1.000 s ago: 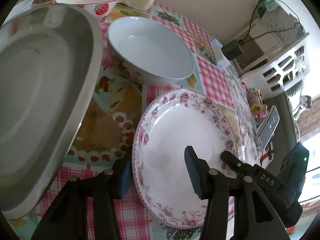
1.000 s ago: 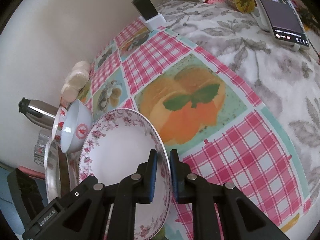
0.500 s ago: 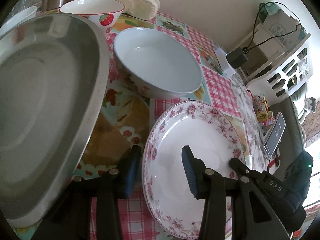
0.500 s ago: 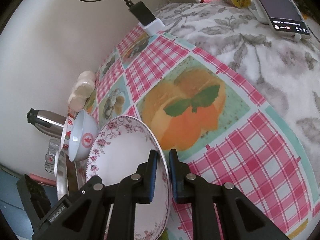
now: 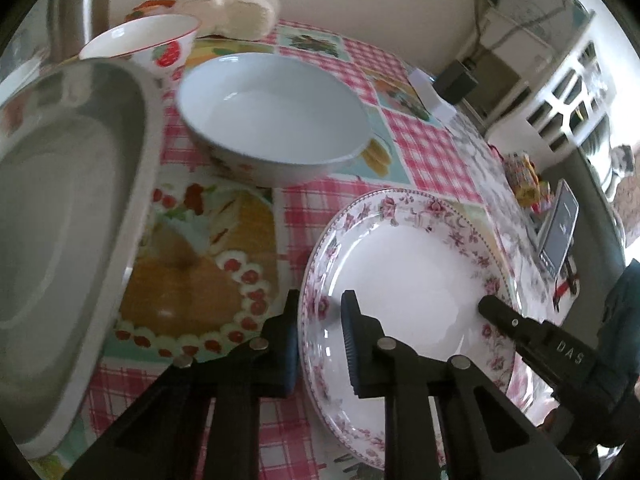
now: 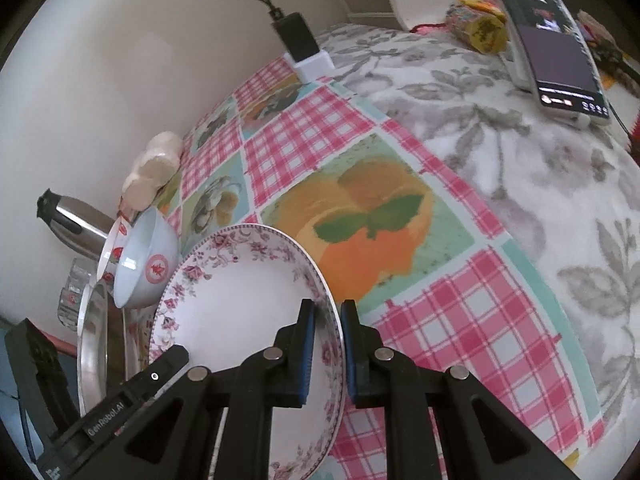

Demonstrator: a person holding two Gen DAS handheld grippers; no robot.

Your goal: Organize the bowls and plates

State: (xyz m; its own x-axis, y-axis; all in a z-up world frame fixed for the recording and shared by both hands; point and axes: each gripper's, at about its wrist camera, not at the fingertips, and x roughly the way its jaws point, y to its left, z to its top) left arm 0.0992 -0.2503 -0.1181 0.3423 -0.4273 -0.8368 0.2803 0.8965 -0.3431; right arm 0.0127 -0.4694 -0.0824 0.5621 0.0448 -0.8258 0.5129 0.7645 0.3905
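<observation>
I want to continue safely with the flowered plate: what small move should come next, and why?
Probably finish closing the left gripper on the floral plate before any lift. Its jaws are closing, with the plate's near rim between them, but a gap still shows at the inner pad. The right gripper already pinches the opposite rim. With both rims held, the plate could go toward the metal tray.

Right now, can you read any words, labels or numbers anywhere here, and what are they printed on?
"DAS": on the black body of the right gripper, seen from the left wrist.
"GenRoboLAI", roughly: on the left gripper, seen from the right wrist.
Phone screen text: too small.
Red emblem on the small bowl: unreadable.
</observation>
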